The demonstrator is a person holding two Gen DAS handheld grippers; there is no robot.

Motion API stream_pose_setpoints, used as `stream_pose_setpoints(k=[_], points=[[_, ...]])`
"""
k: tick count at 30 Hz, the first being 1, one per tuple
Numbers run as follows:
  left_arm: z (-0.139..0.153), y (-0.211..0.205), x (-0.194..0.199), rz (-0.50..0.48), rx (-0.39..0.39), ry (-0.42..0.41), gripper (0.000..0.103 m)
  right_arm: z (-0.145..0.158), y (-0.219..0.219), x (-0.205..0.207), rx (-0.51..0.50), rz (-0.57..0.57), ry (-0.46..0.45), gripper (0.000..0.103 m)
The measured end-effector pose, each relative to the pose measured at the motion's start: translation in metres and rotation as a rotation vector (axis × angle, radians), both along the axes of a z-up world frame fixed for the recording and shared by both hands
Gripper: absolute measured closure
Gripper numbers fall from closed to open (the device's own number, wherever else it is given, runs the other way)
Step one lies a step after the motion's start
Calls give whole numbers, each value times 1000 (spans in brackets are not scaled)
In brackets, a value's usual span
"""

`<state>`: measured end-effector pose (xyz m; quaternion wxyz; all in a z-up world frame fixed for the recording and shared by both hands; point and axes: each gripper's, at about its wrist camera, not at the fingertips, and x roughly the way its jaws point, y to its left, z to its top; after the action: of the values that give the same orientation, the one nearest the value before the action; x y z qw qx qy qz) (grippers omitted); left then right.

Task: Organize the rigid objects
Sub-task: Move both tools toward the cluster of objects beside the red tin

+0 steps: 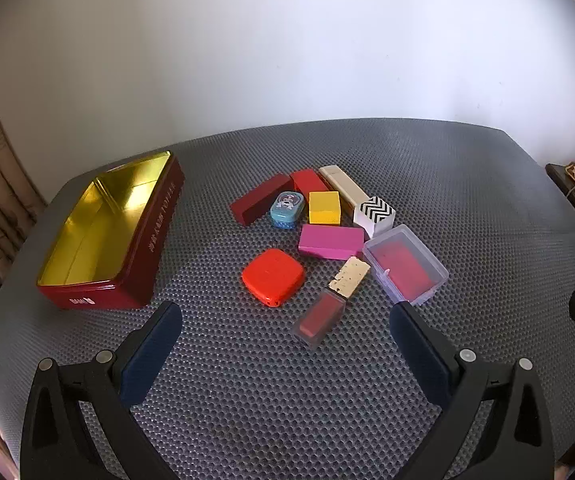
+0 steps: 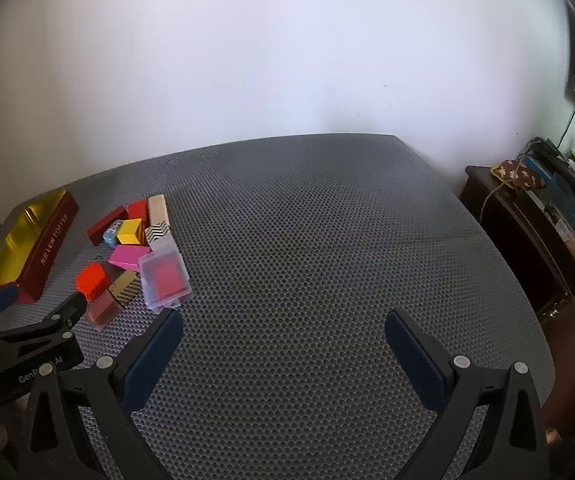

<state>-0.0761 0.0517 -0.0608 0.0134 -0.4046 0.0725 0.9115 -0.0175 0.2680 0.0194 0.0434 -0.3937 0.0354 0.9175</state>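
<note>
Nearest in the left wrist view, the left claw (image 1: 285,314) hangs over the grey dotted tabletop (image 1: 247,400) with its jaws spread as wide as they go and nothing between them. In the right wrist view the right claw (image 2: 283,322) is just as wide open and empty, over a bare stretch of the same tabletop, with the pile well off to its left.

Just beyond the left claw lies a small clear case with a red inside (image 1: 319,320), end to end with a speckled cream block (image 1: 350,276). Beside them to the left sits a rounded orange-red box (image 1: 273,276), and to the right a clear plastic box holding something red (image 1: 405,266), near the tip of the right-hand finger.

Further back is a pink block (image 1: 331,241), then a yellow block (image 1: 324,207), a small blue tin (image 1: 286,208) and a white cube with black zigzags (image 1: 375,212). Behind these lie a dark red block (image 1: 261,199), a red block (image 1: 307,182) and a long cream block (image 1: 343,186), all close together.

Off to the left, apart from the pile, stands an open red tin with a gold inside (image 1: 107,236), empty.
</note>
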Motion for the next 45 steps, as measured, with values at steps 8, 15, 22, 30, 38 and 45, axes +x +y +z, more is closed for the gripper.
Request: stream_pose_setpoints(k=[8,15,22,30,38,45], points=[[-4,0,17,31,-4,8,0,0,-4,3,-20,18,0,0],[-1,2,19,35,-5,19,0,0,-4,4,-36,19,-4,0],[0,2,19,42,-9,18,0,0,-6,5,-42,23,-3,0],[-1,3,23,32,-19,17,0,1,-7,6,-44,33,0,0],[0,-6,14,50,-37,24,0,-4,-23,-21,-18,112,52,0],[5,-32,6,114,-11,44,0,4,-69,-62,34,197,9,0]])
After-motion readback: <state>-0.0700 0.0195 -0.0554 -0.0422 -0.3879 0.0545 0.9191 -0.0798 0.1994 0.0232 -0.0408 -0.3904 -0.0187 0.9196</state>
